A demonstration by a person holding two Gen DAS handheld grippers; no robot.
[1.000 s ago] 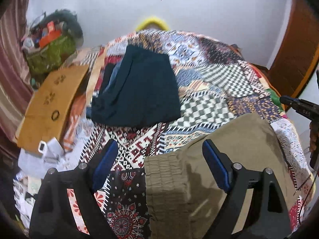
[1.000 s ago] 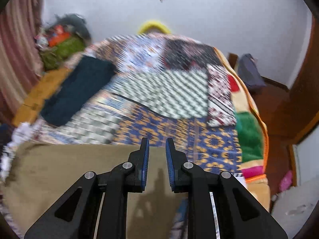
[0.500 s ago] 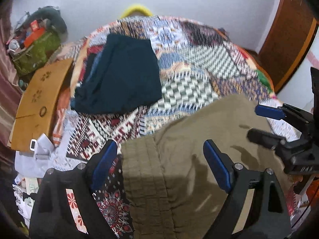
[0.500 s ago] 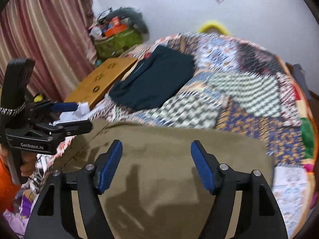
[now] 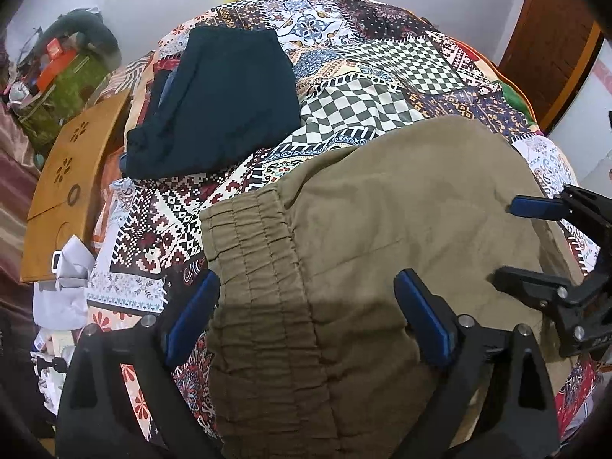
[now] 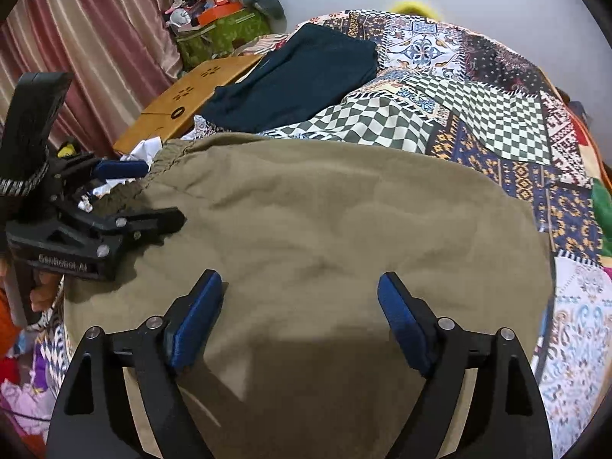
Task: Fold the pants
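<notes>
The olive pants (image 5: 401,229) cover the near part of the patchwork quilt (image 5: 382,69); beyond them lies bare quilt — open room. A dark folded garment (image 5: 225,103) blocks the far left, a wooden board (image 5: 72,187) beside it.

Olive pants (image 5: 382,229) flat on bed, waistband left.

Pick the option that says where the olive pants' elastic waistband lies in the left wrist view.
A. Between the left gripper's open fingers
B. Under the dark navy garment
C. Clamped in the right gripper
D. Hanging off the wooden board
A: the gathered elastic waistband of the olive pants runs down between the spread fingers of the left gripper.
</notes>
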